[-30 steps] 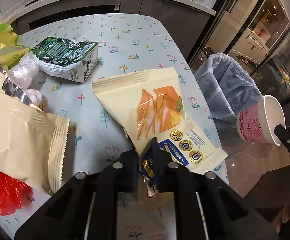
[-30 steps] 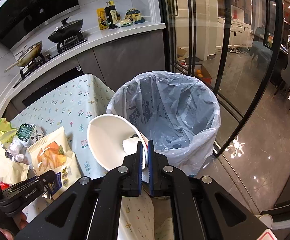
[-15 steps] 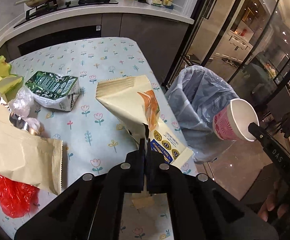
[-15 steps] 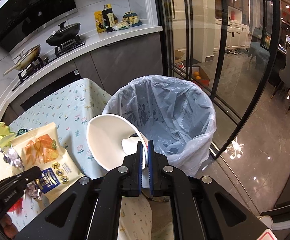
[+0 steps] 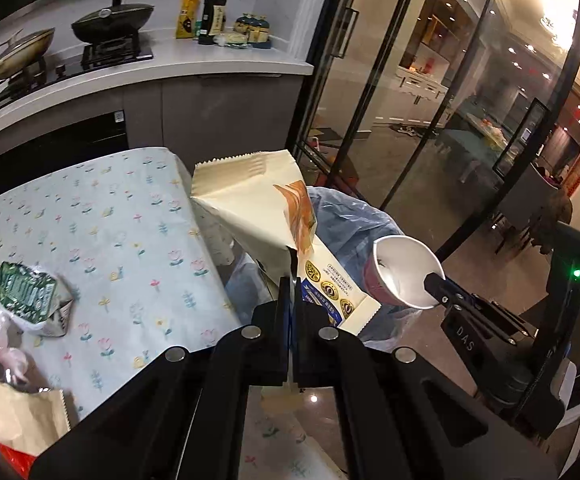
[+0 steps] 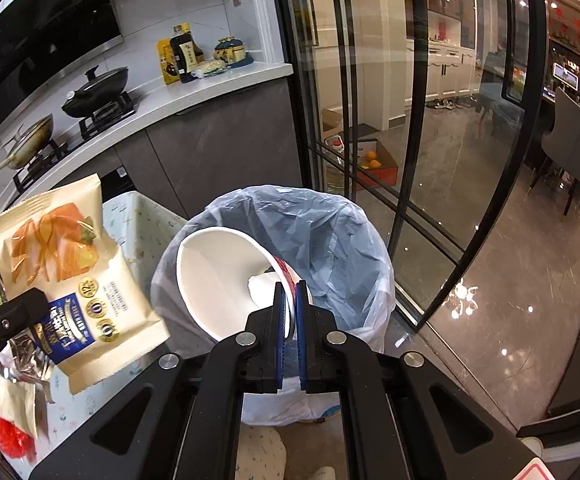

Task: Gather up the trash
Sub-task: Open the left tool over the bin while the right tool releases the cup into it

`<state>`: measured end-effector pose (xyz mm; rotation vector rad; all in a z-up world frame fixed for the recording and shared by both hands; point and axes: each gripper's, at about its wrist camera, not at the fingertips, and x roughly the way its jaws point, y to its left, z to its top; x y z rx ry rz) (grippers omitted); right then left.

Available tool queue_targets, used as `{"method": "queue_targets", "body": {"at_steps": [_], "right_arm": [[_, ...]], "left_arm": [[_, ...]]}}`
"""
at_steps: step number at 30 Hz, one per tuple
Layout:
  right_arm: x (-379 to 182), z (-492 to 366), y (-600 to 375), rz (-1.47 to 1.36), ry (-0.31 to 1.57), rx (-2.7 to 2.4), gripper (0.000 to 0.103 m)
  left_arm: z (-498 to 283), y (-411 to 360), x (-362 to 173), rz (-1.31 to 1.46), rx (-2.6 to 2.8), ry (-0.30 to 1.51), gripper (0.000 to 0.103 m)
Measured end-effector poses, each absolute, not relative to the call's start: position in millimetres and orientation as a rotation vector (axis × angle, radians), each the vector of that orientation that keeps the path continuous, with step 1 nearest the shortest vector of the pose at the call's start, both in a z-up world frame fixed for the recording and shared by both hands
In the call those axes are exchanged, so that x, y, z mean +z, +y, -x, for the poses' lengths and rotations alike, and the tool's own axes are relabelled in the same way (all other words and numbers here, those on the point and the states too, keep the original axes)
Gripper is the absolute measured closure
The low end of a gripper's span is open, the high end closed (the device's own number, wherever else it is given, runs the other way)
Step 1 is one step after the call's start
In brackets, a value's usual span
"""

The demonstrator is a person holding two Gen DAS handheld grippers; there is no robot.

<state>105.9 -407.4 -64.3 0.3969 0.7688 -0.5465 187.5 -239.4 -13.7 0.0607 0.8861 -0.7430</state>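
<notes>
My left gripper (image 5: 292,280) pinches the snack bag (image 5: 257,208); my right gripper (image 6: 288,286) pinches the paper cup (image 6: 217,276), crumpled paper inside, over the lined bin (image 6: 330,232), whose bottom I can't see.

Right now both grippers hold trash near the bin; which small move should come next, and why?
Probably open the right gripper to drop the paper cup. It pinches the cup's rim, and the cup already hangs over the lined bin. The left gripper holds the snack bag only near the bin's edge.
</notes>
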Motion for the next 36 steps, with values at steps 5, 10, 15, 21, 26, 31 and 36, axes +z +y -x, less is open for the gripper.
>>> {"method": "queue_targets", "body": {"at_steps": [5,10,15,21,26,31,36], "right_arm": [[-75,-114,-430,-0.456,0.773,-0.559,0.098],[-77,-120,-437,-0.472,0.757,-0.562,0.084],[-72,-119,-435,-0.474,0.724,-0.555,0.066],[-65,-108,-427,-0.47,0.703,-0.551,0.063],[-55,-98,-415,-0.45,0.697,-0.543,0.062],[-42,-85,-396,-0.438,0.685,-0.52,0.061],[-30,-73,-369,-0.405,0.678,-0.499,0.058]], "left_arm": [[-201,-274,-38,-0.097,-0.768,0.927,0.103],[-208,-295,-54,-0.111,-0.815,0.965,0.098],[-206,-292,-50,-0.11,-0.785,0.927,0.056],[-208,-278,-41,-0.096,-0.759,0.891,0.05],[-202,-261,-33,-0.091,-0.727,0.87,0.05],[-193,-238,-22,-0.071,-0.697,0.847,0.05],[-179,-213,-9,-0.062,-0.663,0.815,0.05]]}}
